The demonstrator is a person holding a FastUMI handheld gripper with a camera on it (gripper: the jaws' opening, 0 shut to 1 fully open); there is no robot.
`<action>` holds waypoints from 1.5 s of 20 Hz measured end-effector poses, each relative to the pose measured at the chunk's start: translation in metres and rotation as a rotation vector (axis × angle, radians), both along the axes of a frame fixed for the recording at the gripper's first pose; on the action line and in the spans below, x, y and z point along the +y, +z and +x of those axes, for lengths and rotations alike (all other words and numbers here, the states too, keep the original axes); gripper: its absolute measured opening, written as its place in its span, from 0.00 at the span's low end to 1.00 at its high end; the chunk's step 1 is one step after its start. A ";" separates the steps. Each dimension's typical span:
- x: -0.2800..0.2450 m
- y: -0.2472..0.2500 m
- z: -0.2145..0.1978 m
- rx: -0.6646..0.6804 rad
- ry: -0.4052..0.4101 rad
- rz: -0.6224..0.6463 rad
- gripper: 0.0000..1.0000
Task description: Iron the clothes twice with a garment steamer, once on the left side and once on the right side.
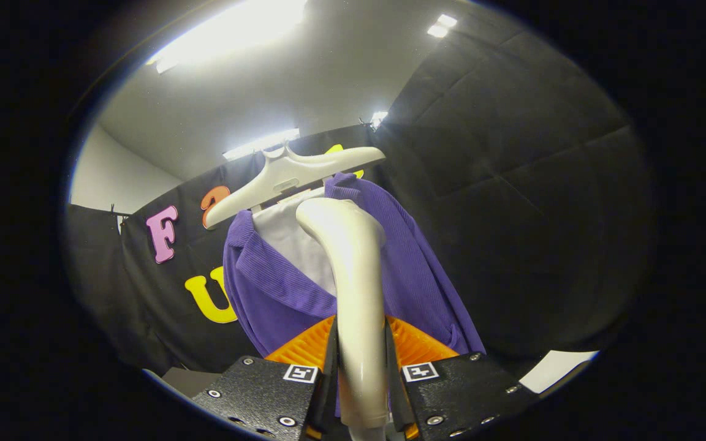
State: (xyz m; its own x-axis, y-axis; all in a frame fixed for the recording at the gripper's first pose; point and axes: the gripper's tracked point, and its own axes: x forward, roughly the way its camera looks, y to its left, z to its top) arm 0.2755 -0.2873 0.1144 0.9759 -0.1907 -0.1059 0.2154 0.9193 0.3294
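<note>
Tongs [360, 373]: closed on the handle of a glossy cream-white plastic garment steamer [353, 275], one finger pressing each side. Steamer: rises upright from between the fingers, its rounded head curving toward the garment just beyond. Garment: purple ribbed jacket [279, 294], open-fronted over a pale grey inner layer [288, 239], hung directly ahead of the fingers. Hanger: white moulded plastic hanger [292, 174], tilted, carrying the jacket's shoulders. Surround: black cloth booth wall [512, 184]; ceiling strip lights [236, 27] above.
</note>
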 end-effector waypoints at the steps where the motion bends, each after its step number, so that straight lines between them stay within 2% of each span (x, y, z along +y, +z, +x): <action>1: -0.002 -0.010 0.005 0.022 -0.003 0.000 0.36; 6: -0.009 -0.052 0.008 0.121 -0.017 0.001 0.36; 12: -0.008 -0.102 -0.008 0.210 0.012 0.045 0.36; 21: -0.025 -0.163 -0.045 0.328 -0.027 0.050 0.36; 30: -0.023 -0.225 -0.057 0.446 -0.043 0.072 0.36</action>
State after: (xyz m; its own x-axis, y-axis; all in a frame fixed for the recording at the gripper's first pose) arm 0.2181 -0.3100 -0.1101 0.8233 -0.2066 -0.5286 0.3882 0.8844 0.2589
